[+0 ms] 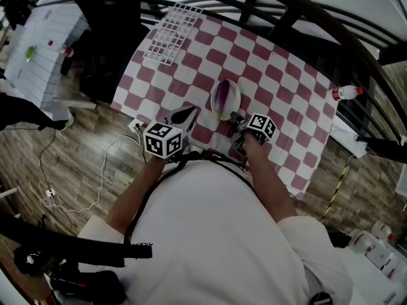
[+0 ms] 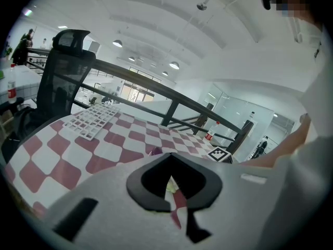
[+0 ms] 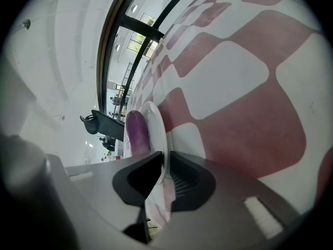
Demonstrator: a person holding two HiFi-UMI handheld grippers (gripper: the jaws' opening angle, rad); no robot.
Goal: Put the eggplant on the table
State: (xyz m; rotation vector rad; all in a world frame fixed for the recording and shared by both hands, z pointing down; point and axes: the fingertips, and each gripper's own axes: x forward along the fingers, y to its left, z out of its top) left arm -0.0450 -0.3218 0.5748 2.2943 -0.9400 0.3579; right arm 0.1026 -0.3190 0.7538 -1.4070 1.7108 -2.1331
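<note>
The left gripper (image 1: 186, 114) is held low ahead of the body on the bare left forearm (image 1: 135, 192), and its fingers are brought together with nothing gripped between them. The right gripper (image 3: 165, 160) is carried just beside it on the right forearm (image 1: 268, 178), which is stretched forward. It is rolled onto its side, and its fingers are closed from both sides on the rim of a plate (image 3: 156, 129).
</note>
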